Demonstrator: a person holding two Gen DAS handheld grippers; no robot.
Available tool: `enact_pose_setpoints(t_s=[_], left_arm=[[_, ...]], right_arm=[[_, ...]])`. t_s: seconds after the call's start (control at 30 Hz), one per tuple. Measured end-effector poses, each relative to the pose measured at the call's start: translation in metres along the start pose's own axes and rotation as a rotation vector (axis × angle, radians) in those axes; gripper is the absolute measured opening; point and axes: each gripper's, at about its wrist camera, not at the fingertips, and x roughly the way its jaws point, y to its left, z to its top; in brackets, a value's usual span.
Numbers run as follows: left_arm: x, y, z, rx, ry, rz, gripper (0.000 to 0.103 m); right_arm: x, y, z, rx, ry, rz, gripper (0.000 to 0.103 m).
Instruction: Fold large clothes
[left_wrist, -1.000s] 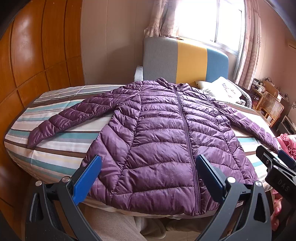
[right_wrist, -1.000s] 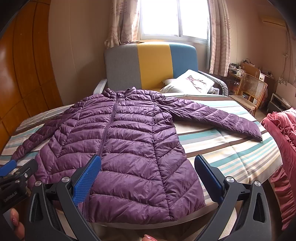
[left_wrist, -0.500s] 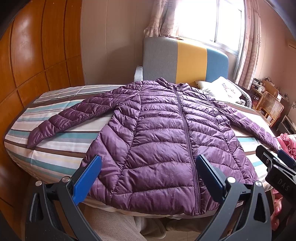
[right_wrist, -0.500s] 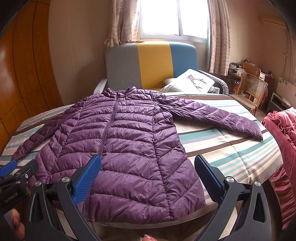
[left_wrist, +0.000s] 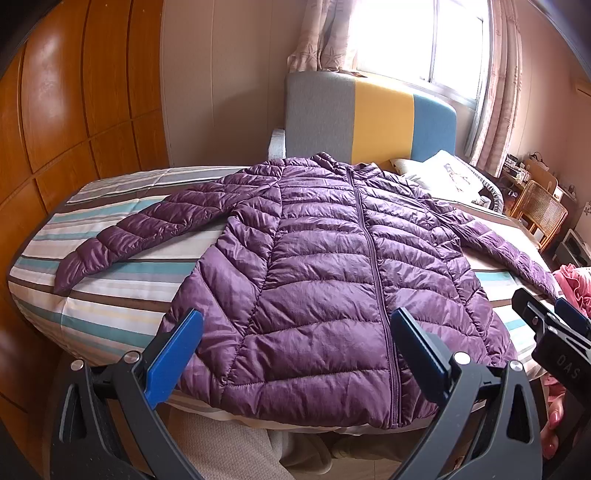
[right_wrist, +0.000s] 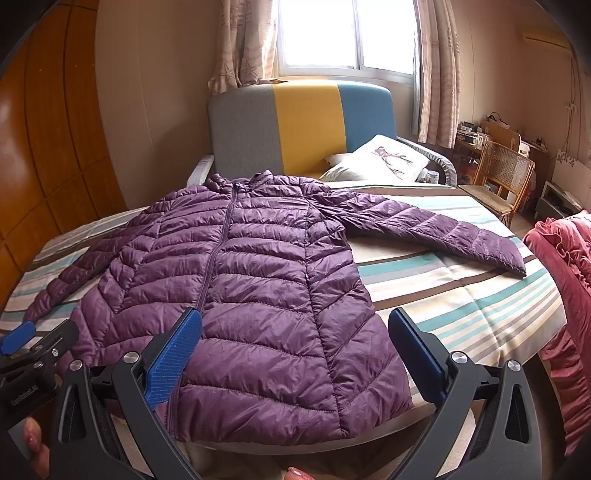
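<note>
A purple quilted puffer jacket (left_wrist: 332, 280) (right_wrist: 251, 288) lies flat and zipped on a striped bed, front up, collar toward the headboard, both sleeves spread out to the sides. Its hem reaches the near edge of the bed. My left gripper (left_wrist: 295, 350) hovers open just short of the hem, left of the zip, with nothing between its blue pads. My right gripper (right_wrist: 293, 349) is open too, above the hem's right half, and holds nothing. Each gripper shows at the edge of the other's view: the right gripper (left_wrist: 554, 339), the left gripper (right_wrist: 33, 350).
The striped bed cover (left_wrist: 110, 295) (right_wrist: 461, 306) lies under the jacket. A grey, yellow and blue headboard (right_wrist: 306, 125) and a white pillow (right_wrist: 380, 158) stand at the far end. A pink blanket (right_wrist: 569, 295) and a wicker chair (right_wrist: 506, 173) are on the right; wooden wardrobe panels (left_wrist: 74, 110) on the left.
</note>
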Motion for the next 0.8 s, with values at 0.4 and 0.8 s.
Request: enact_pose_setpoints(t_s=[0.4, 0.8], left_arm=[[0.010, -0.001, 0.002, 0.016, 0.011, 0.010, 0.101], [0.063, 0.000, 0.019, 0.053, 0.026, 0.069, 0.101]], right_arm=[[0.008, -0.009, 0.003, 0.014, 0.017, -0.038, 0.100], [0.062, -0.078, 0.017, 0.166, 0.026, -0.022, 0.100]])
